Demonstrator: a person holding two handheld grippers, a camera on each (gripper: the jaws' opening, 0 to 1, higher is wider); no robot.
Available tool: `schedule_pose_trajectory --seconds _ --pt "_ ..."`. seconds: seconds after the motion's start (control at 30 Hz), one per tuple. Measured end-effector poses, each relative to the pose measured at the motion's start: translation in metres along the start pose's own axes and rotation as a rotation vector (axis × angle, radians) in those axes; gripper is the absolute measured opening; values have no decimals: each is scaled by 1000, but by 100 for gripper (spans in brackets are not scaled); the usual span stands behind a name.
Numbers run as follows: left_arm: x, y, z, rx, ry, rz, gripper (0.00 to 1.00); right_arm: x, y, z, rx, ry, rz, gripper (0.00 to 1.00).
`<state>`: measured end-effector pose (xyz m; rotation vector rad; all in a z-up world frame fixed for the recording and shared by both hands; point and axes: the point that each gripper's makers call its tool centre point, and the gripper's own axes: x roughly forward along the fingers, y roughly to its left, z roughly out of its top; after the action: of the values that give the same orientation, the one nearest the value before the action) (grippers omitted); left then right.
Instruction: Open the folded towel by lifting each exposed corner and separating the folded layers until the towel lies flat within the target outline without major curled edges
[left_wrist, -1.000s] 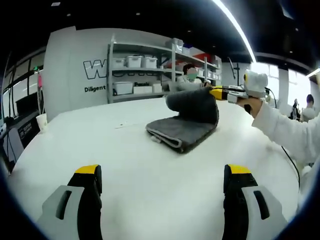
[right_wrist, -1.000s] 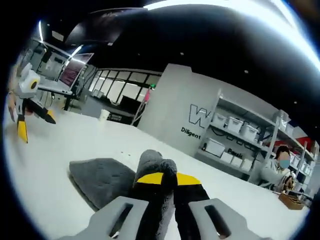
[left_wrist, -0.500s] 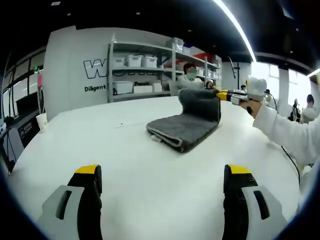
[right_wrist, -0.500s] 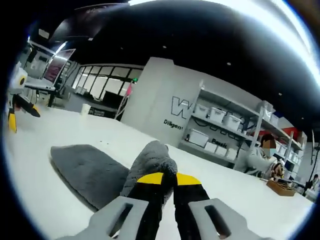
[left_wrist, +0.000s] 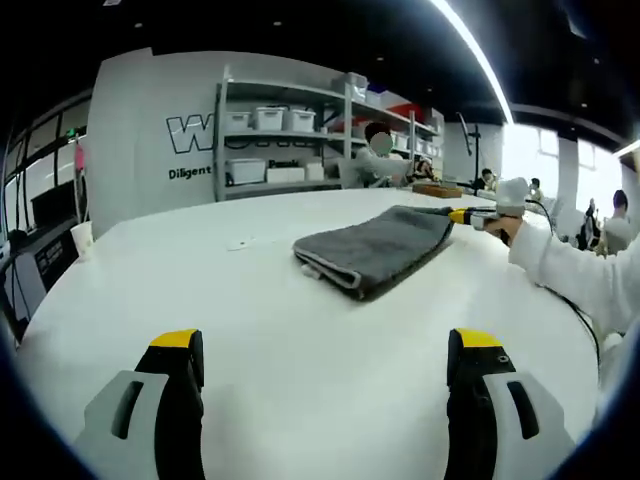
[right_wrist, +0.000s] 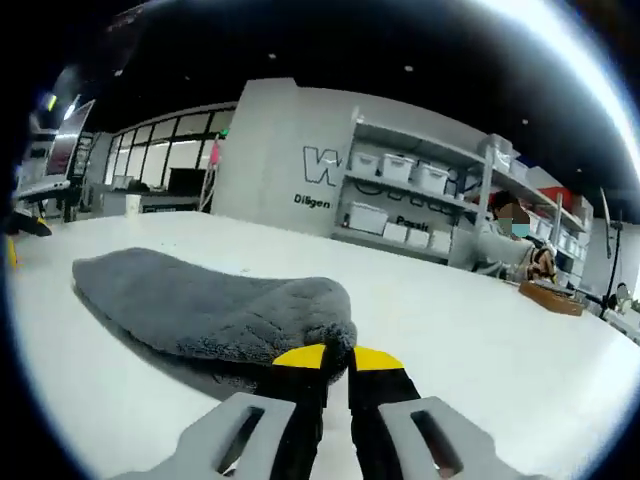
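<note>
Now the right tool (right_wrist: 335, 357), clamped on the grey towel (left_wrist: 375, 246), has lowered its lifted corner to the table (left_wrist: 300, 350), one layer unfolded; the left tool (left_wrist: 325, 355) waits, jaws apart.

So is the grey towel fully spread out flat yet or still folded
Still folded. The towel shows stacked layers along its near edge on the table, and the right gripper is shut on one corner.

Laboratory or workshop hall: a metal shelving unit (left_wrist: 300, 140) stocked with white storage bins (left_wrist: 268, 121), a lettered grey wall (right_wrist: 290, 170), glazed partitions (right_wrist: 165, 165), ceiling strip lighting (left_wrist: 470, 55), and a large white worktable (left_wrist: 300, 330).
</note>
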<state>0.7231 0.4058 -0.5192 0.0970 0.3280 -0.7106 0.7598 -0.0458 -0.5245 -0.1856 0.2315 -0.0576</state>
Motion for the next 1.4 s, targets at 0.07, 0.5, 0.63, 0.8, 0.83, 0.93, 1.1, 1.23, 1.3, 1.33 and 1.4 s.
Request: schedule_pose_trajectory --seconds 0.07,0.5,0.63,0.8,0.83,0.93,1.1,1.23,1.3,1.33,1.4 --pt "0 -1 -1 0 3 1 100 1 -1 -14 9 42 14 2" --pt "9 -8 -11 -13 29 -9 100 -2 -14 -21 65 25 41 8" --pt "12 -7 -11 -7 31 -11 100 -19 -27 -7 101 -26 -2 10" --pt "16 -7 -12 -1 29 -16 100 -37 -29 4 151 -68 12 27" --pt "17 -7 -12 0 28 -17 100 -40 -28 6 159 -72 17 30" --pt "19 -11 -7 -2 -4 -33 100 -51 -22 15 178 -81 40 40" --pt "21 -9 -9 1 -5 -29 100 -67 -4 23 122 -71 67 53" --pt "22 -5 -9 2 -4 -21 100 -70 20 21 108 -22 151 65" --pt "21 -4 -7 7 -10 -18 100 -71 26 24 116 -26 166 70" --pt "21 -4 -7 9 -12 -16 100 -71 29 27 111 -30 179 72" --pt "21 -3 -7 14 -11 -13 100 -72 31 29 107 -33 183 79"
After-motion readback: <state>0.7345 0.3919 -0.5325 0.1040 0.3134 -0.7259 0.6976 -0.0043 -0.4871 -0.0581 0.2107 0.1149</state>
